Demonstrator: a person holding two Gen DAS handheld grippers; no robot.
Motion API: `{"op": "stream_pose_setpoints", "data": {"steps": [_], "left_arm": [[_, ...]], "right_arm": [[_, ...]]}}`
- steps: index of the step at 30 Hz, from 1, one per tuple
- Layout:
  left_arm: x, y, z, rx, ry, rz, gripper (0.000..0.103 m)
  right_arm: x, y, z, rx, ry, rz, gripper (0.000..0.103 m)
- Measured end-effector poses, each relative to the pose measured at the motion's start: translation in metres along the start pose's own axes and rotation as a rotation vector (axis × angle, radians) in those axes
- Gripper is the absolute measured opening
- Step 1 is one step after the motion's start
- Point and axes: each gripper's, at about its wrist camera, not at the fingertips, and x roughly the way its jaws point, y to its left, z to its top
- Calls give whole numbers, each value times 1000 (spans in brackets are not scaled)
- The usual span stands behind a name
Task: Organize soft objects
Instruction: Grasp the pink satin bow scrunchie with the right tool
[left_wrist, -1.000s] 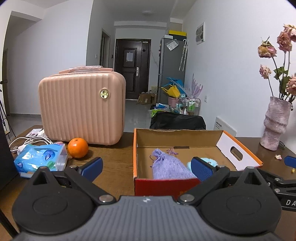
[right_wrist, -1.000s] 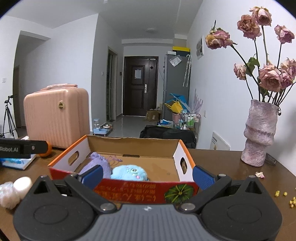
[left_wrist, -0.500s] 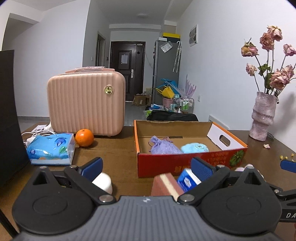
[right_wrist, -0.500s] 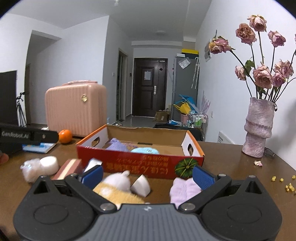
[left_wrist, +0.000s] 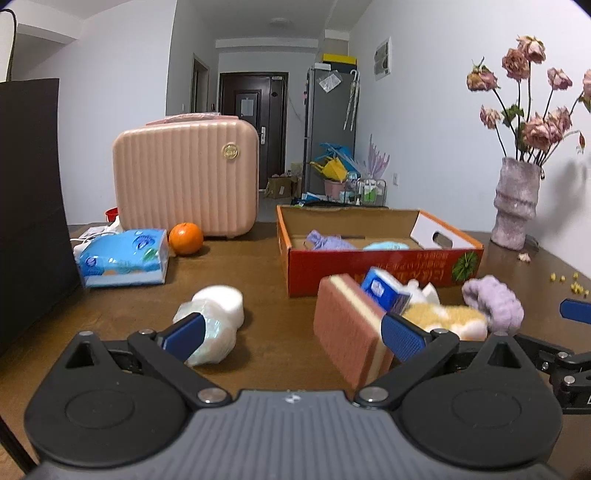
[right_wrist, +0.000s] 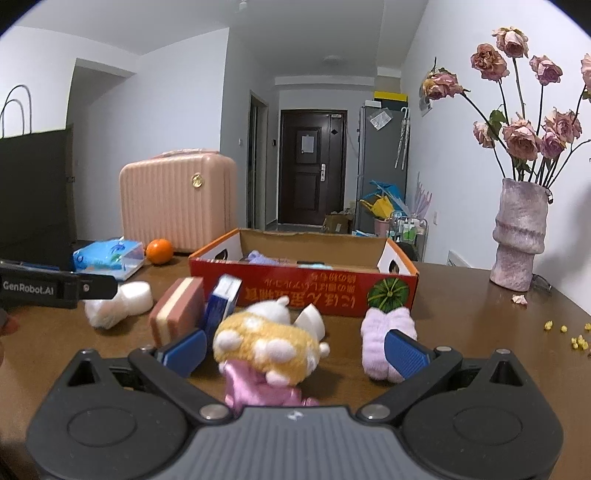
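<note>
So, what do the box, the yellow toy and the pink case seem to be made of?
Box: printed cardboard, with raw brown inner walls and cut handle holes. Yellow toy: plush fabric, fuzzy, matte surface. Pink case: probably hard plastic, with ribbed, slightly glossy sides and a metal-looking badge.

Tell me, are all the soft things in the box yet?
Not yet. The box already holds a purple pouch and a blue toy. Both grippers are open and empty. The yellow plush, purple cloth, sponge and white bundle wait on the table.
</note>
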Motion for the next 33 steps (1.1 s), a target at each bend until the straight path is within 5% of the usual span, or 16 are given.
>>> {"op": "stream_pose_setpoints", "data": {"steps": [19,33], "left_arm": [[-18,15,-29,11,38,-3,103],[-14,20,-30,-20,66,-9,103]], "right_arm": [[-7,23,-25,-73,79,25,103],[34,38,-27,-185,201,101,103]]}}
